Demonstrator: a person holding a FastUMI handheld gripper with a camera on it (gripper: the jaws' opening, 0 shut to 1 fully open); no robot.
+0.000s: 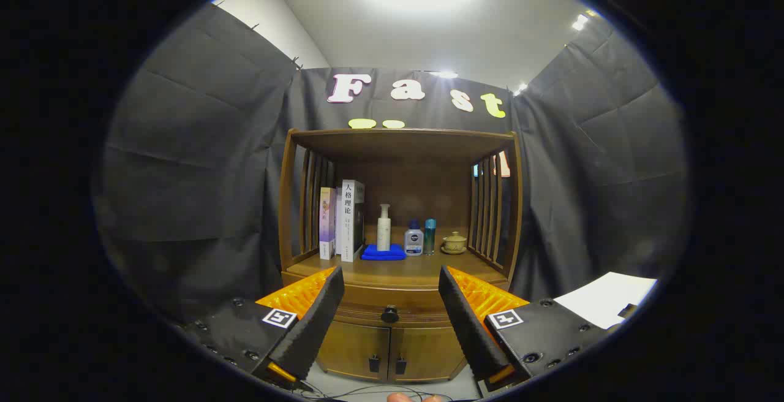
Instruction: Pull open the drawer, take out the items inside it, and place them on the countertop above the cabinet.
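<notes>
A wooden cabinet (398, 353) stands ahead against the booth's wall. Its drawer (367, 311) is closed, with a dark round knob (389, 314) at its middle. The countertop (392, 270) above it carries several items under an open shelf frame. My gripper (389, 295) is open, with a wide gap between its fingers. The knob lies between the fingers and some way beyond them. Nothing is held. What is inside the drawer is hidden.
On the countertop stand two books (343, 221), a pump bottle (384, 227) on a blue cloth (383, 253), two small bottles (421, 238) and a lidded cup (454, 243). Below the drawer are two doors (386, 353). A white sheet (603, 299) lies to the right.
</notes>
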